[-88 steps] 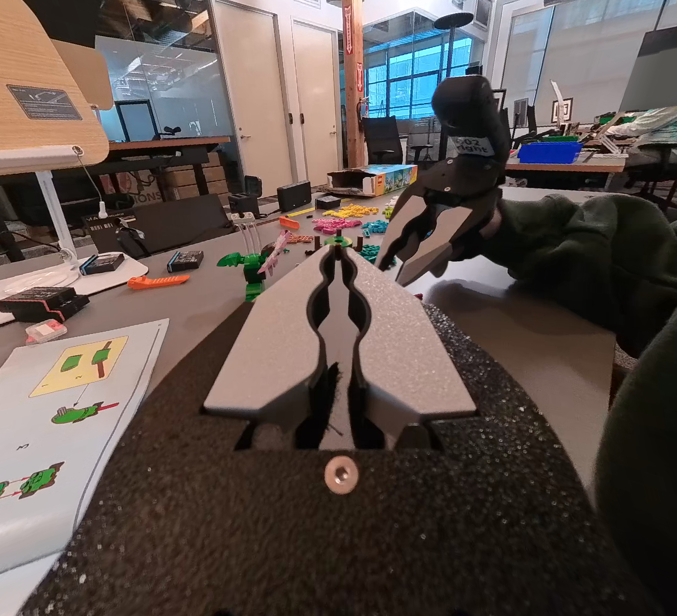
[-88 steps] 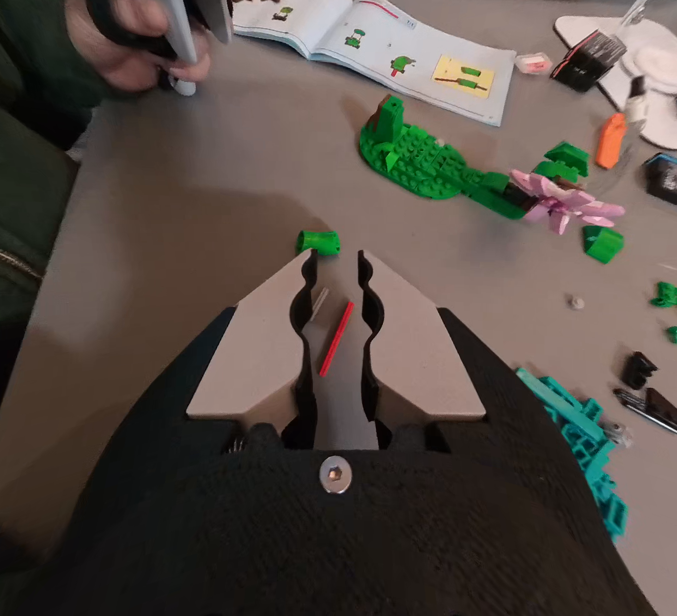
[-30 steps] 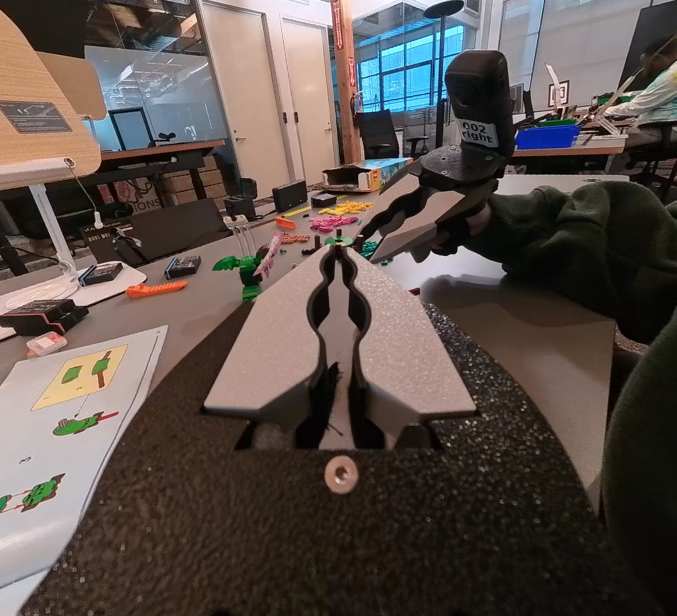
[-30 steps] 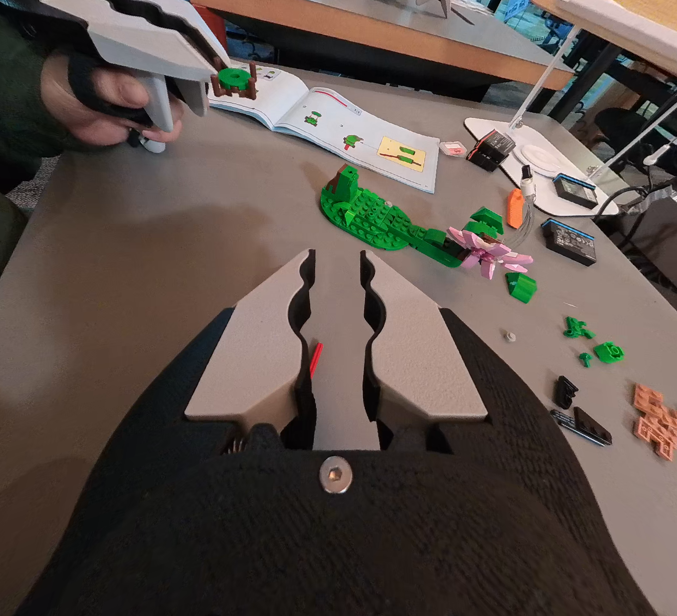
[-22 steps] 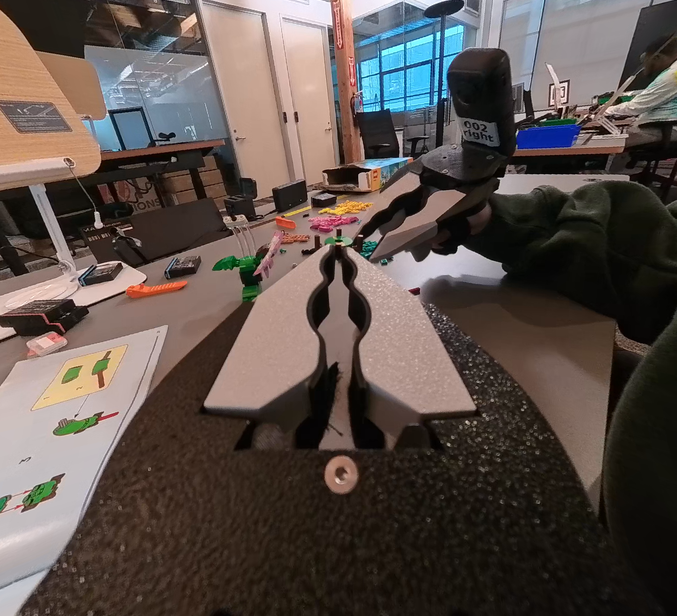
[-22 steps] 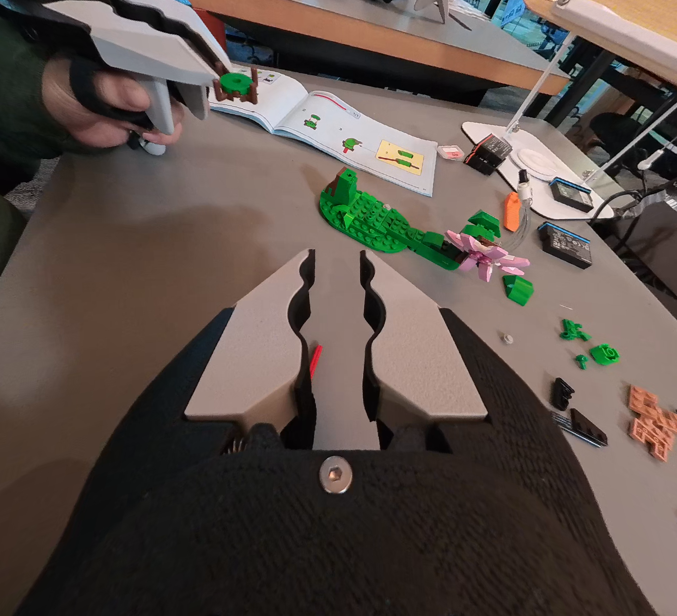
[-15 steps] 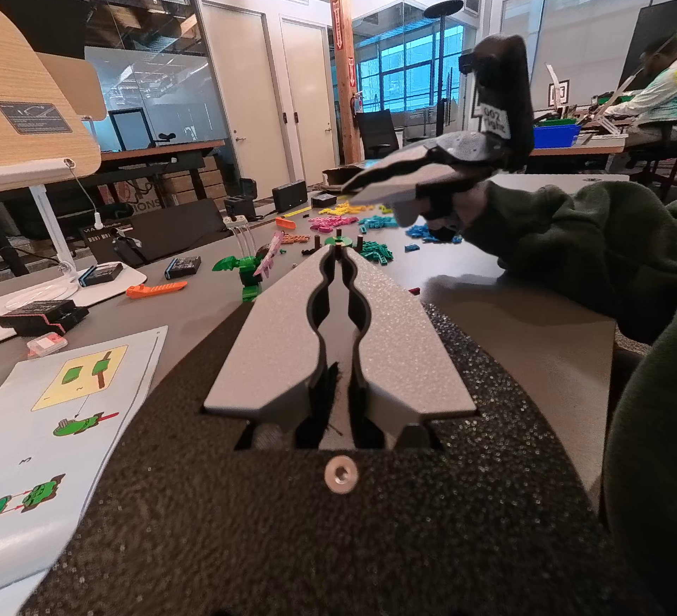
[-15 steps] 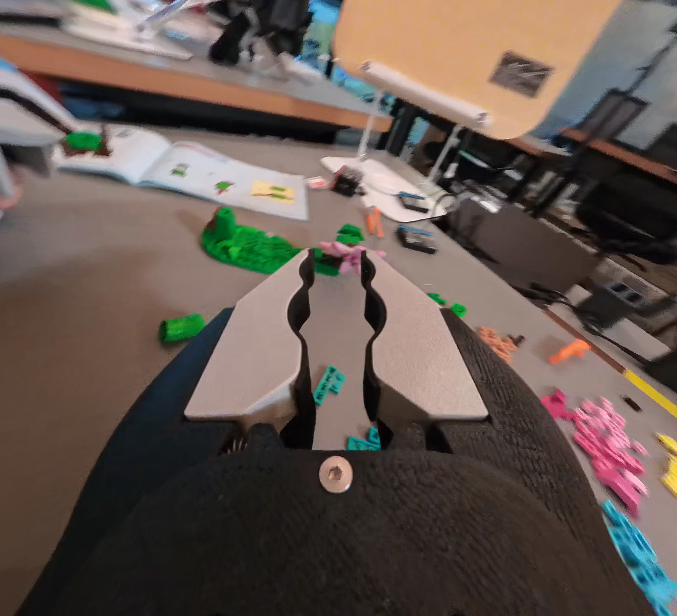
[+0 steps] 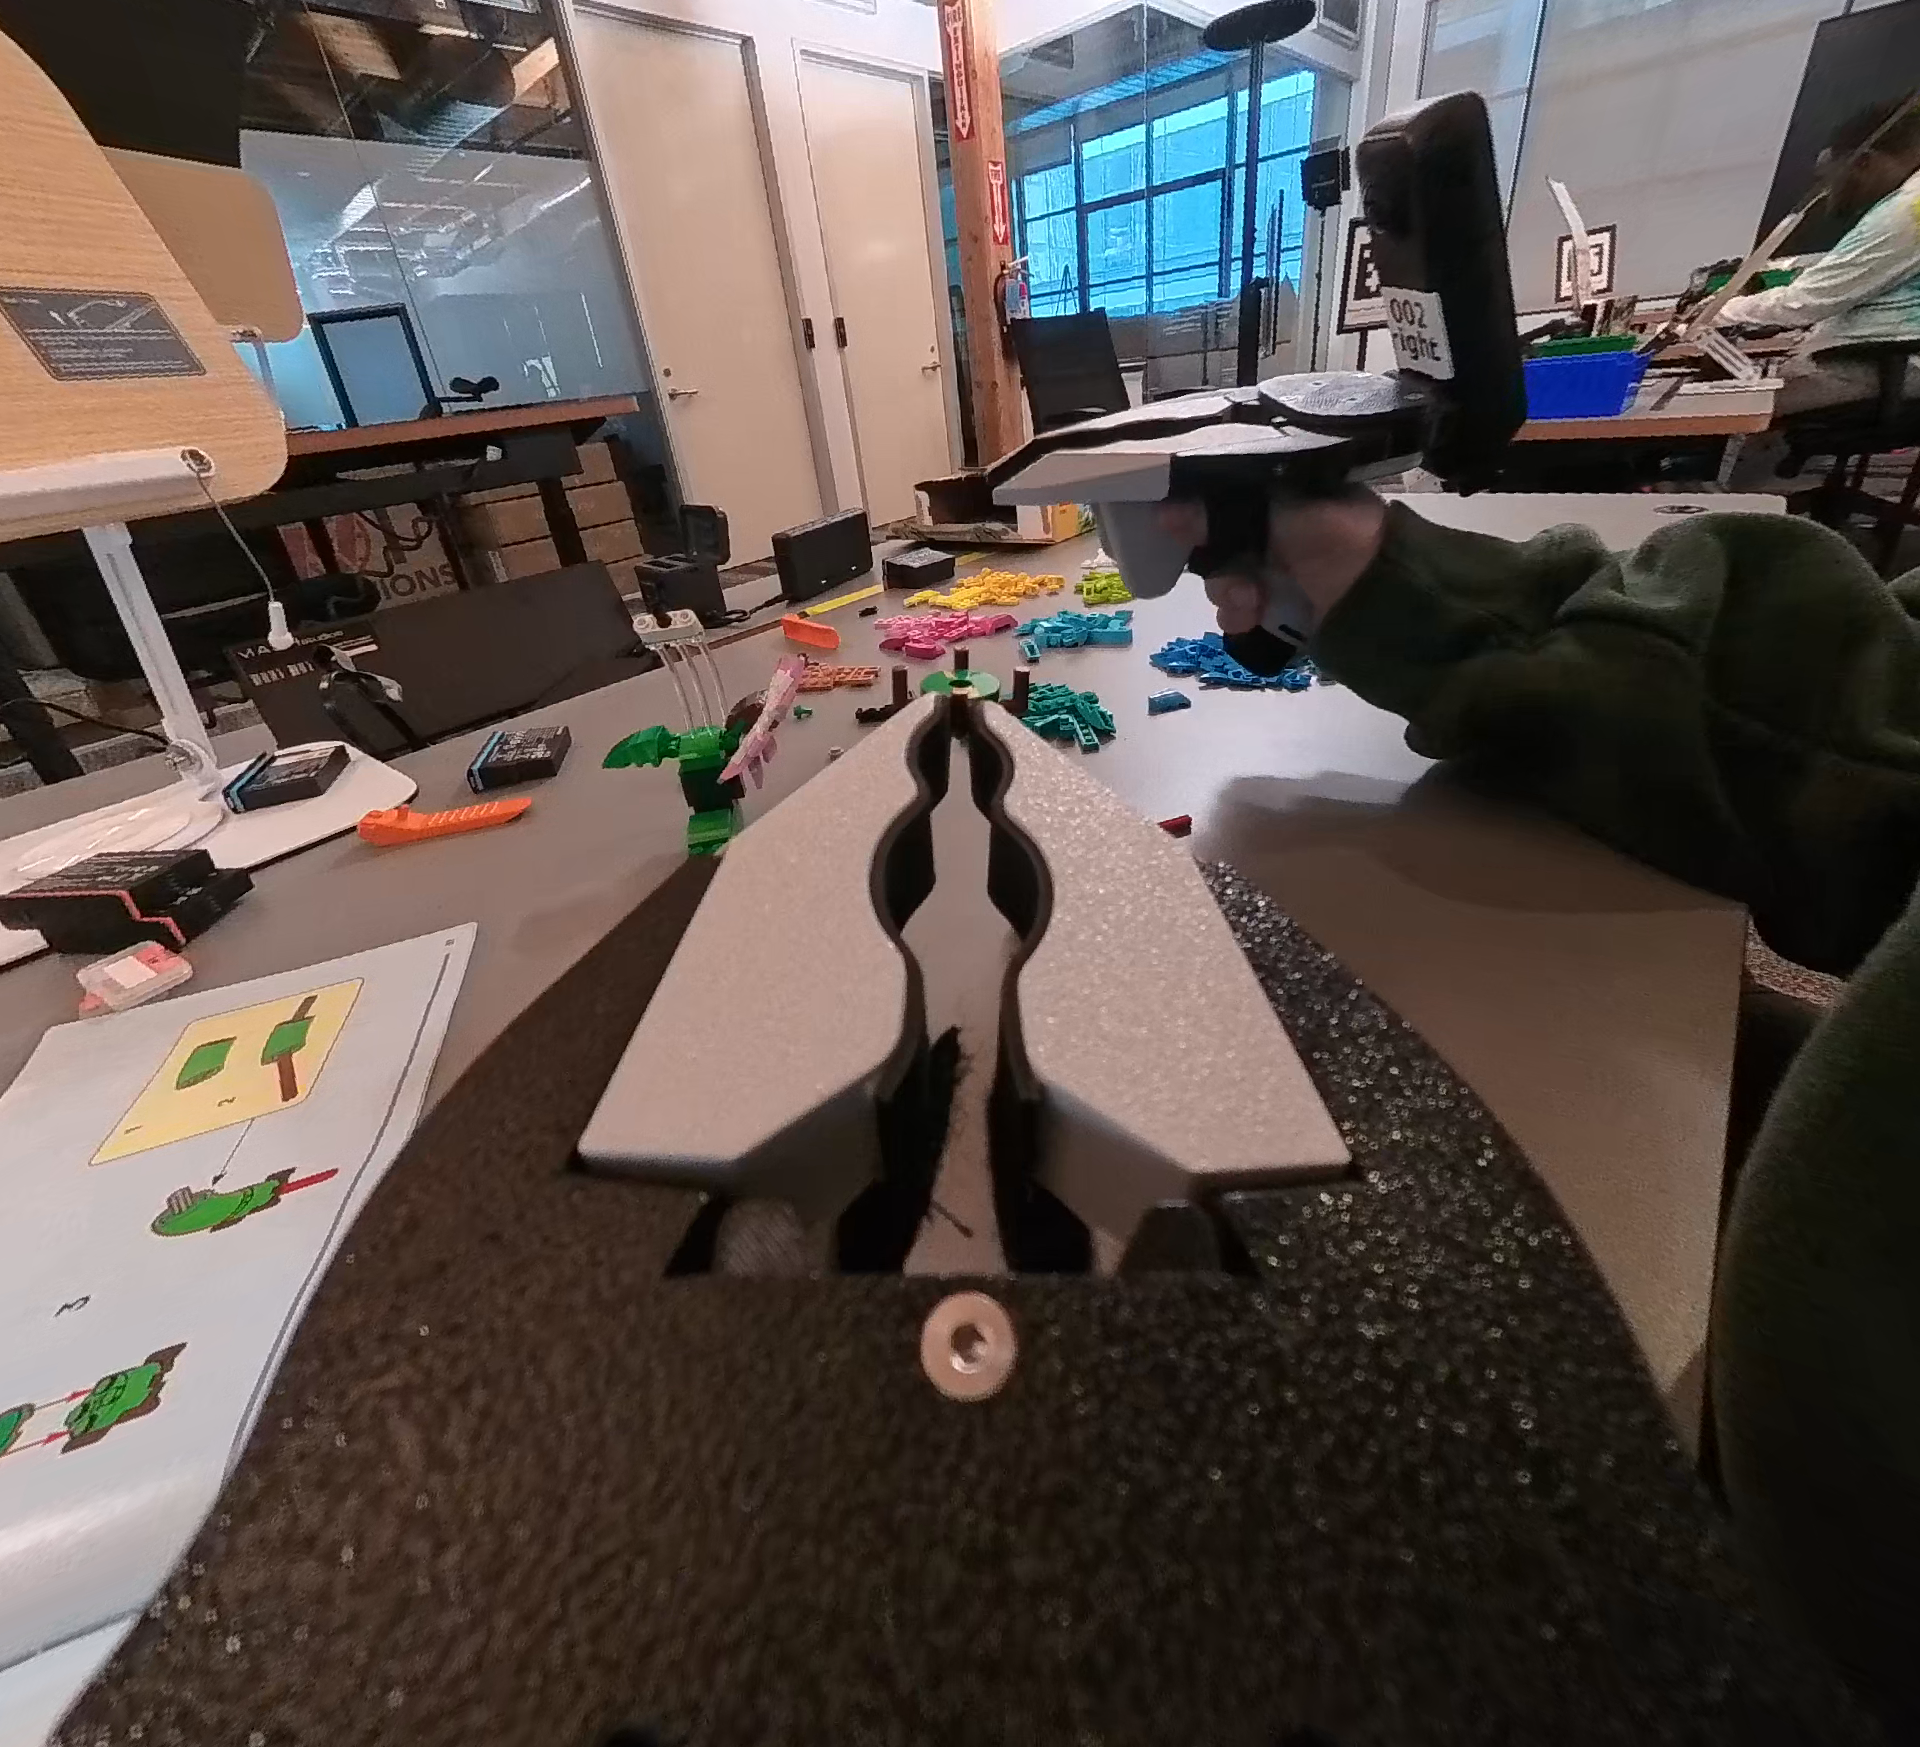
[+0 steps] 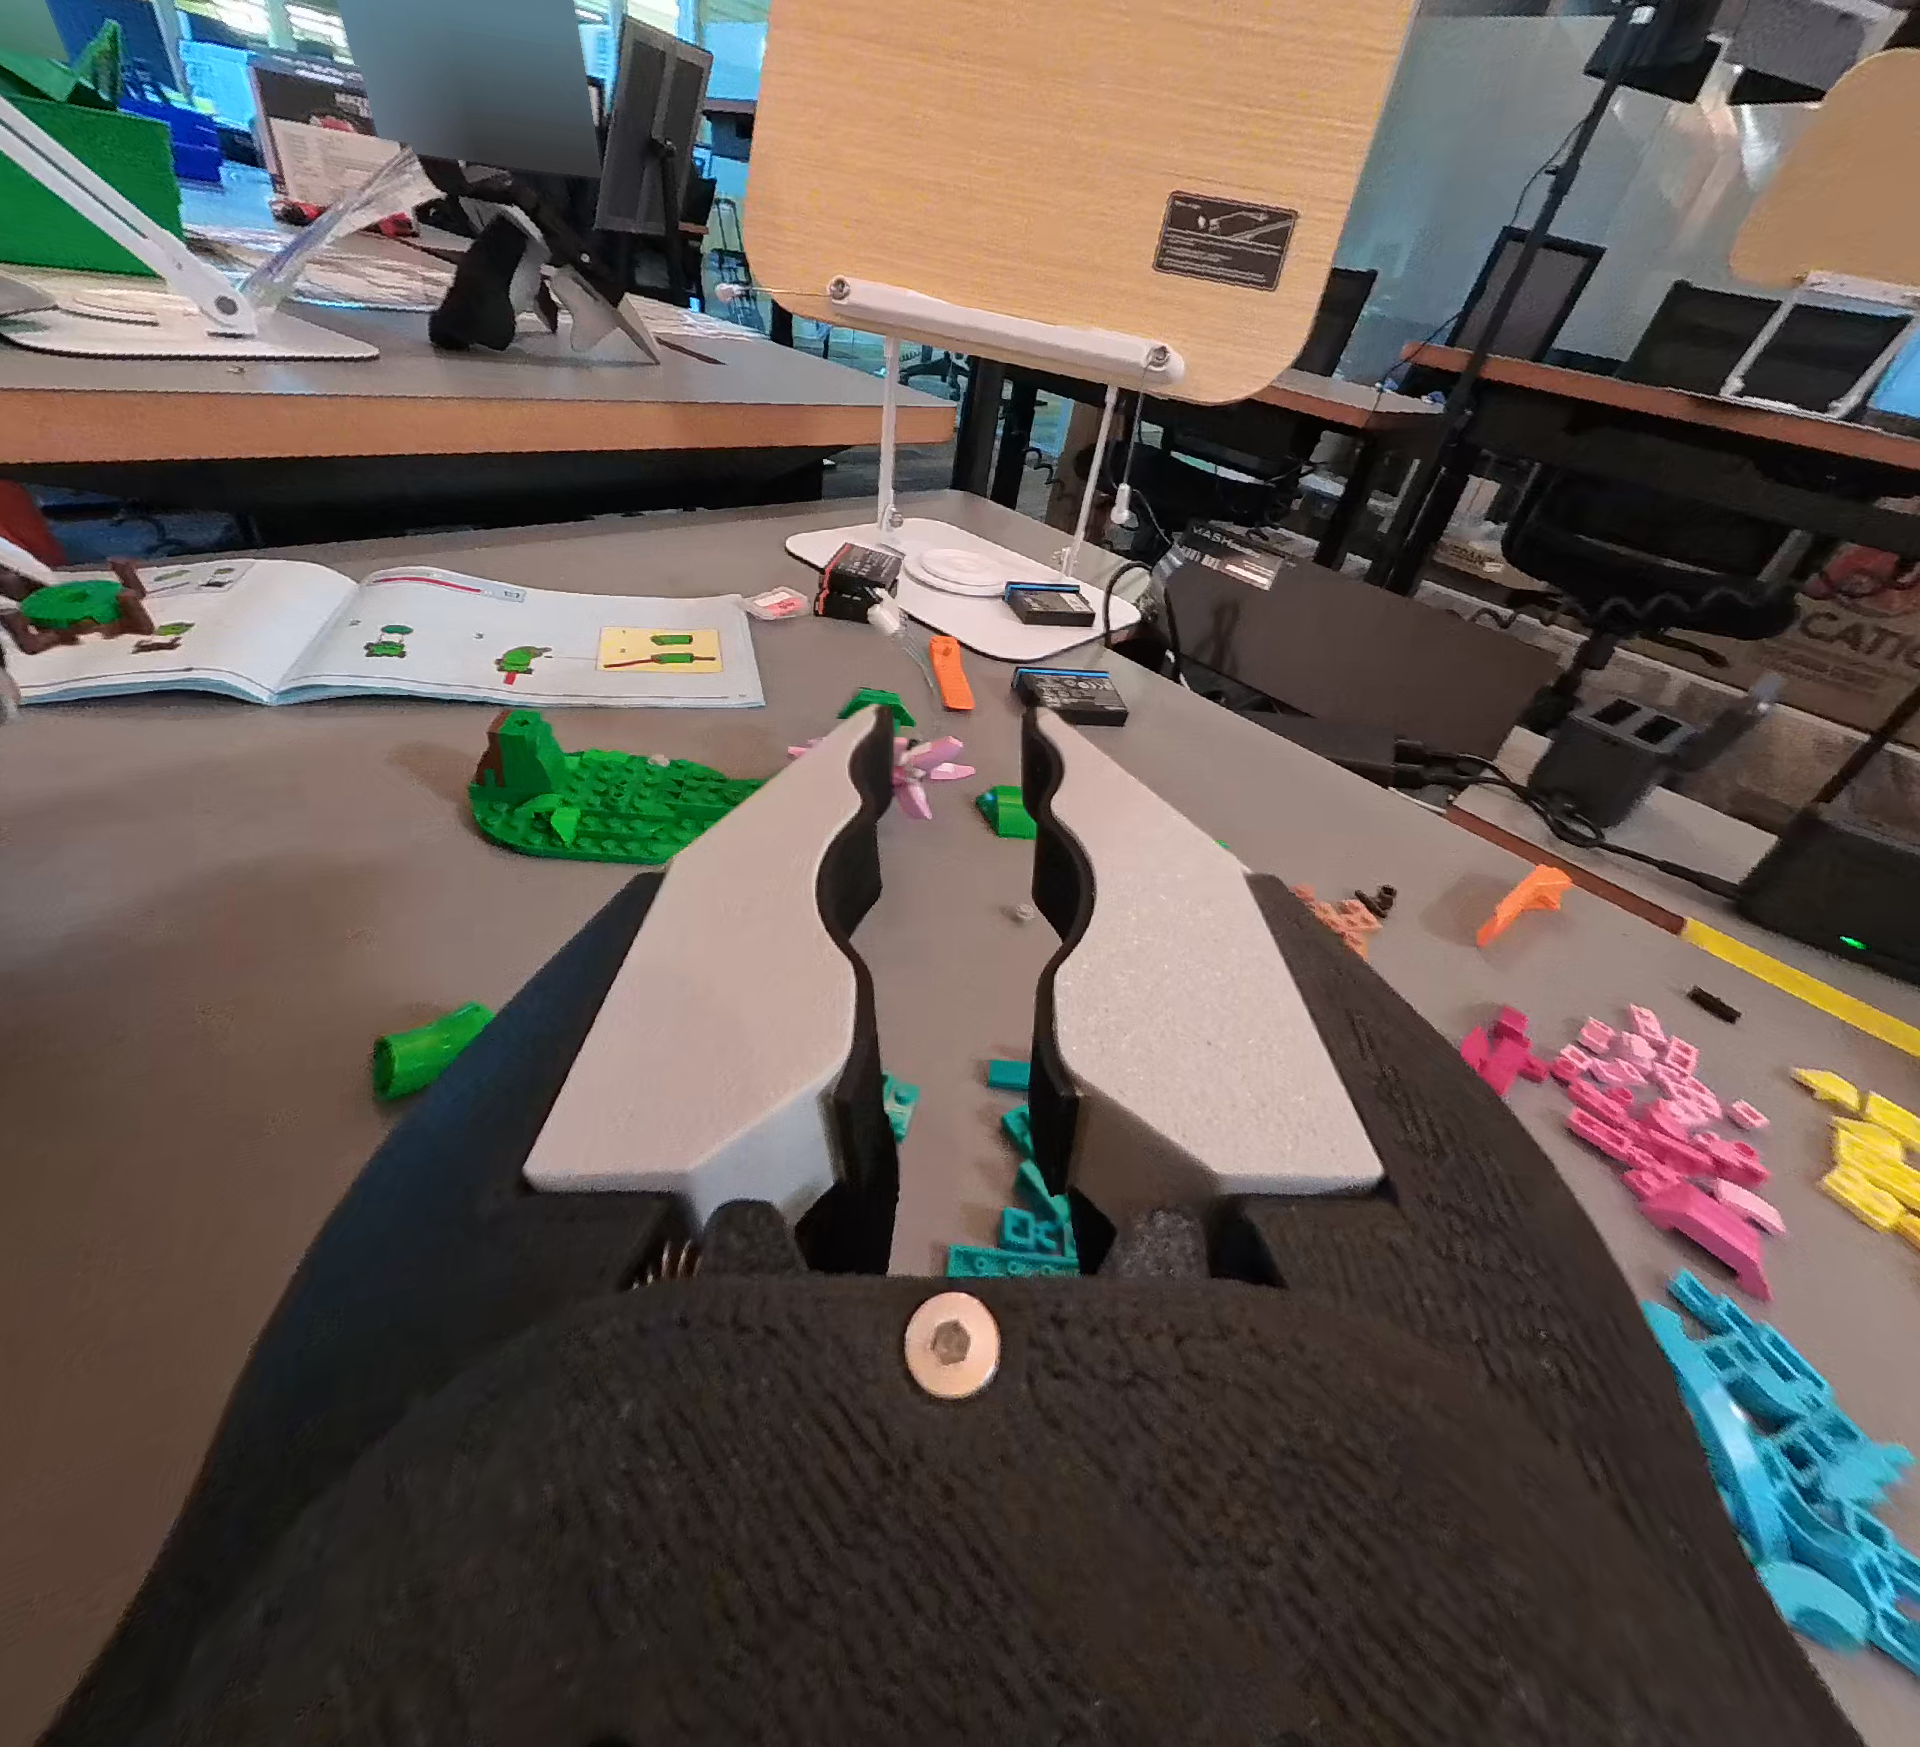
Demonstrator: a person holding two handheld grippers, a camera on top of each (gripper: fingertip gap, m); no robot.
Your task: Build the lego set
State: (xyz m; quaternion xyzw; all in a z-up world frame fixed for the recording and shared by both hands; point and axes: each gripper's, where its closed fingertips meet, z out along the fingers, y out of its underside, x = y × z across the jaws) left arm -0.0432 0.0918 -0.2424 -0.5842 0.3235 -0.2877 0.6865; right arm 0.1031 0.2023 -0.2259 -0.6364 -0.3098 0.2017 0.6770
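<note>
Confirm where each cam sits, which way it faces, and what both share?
Left wrist view: on the left hand-held gripper, shut on a green round piece; faces the sorted bricks, right hand-held gripper and green sleeve.
Right wrist view: on the open right hand-held gripper, facing the instruction booklet.
Shared: green baseplate build, booklet, round piece.

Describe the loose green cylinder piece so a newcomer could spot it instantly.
Start at the green baseplate build in front of the open instruction booklet. Nearer the right gripper, left of its fingers, the short green cylinder lies on its side, alone on bare grey table.
</note>
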